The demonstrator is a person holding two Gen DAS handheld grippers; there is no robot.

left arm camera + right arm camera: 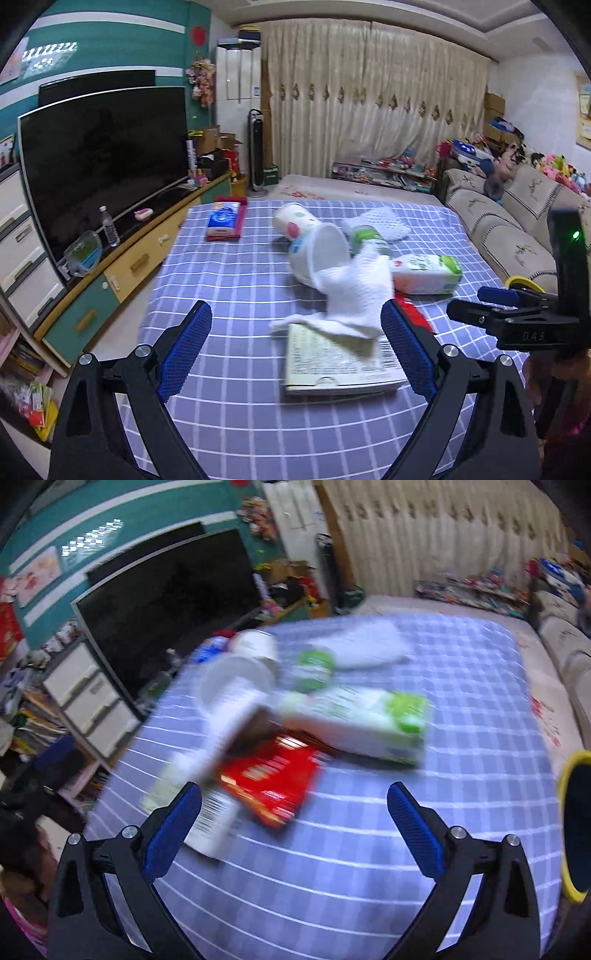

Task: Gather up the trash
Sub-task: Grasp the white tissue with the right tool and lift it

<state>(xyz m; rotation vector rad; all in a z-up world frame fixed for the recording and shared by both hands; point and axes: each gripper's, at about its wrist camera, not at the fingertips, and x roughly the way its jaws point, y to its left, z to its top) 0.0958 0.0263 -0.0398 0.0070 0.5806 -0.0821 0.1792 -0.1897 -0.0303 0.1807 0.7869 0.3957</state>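
Approach step: left gripper (295,347) and right gripper (295,827) both spread, empty; next, clamp tissue (354,295) (mid-table (221,280)).

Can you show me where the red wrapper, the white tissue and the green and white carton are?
red wrapper (271,782): right wrist view, middle of its shiny face.
white tissue (356,291): left wrist view, its crumpled middle.
green and white carton (365,720): right wrist view, its long side.

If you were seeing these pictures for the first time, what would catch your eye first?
A heap of trash in the middle of the blue checked tablecloth: a white paper towel draped from a tipped white cup onto a flat box, and a red packet beside a green-and-white carton. Both hand-held grippers, left and right, are open and empty.
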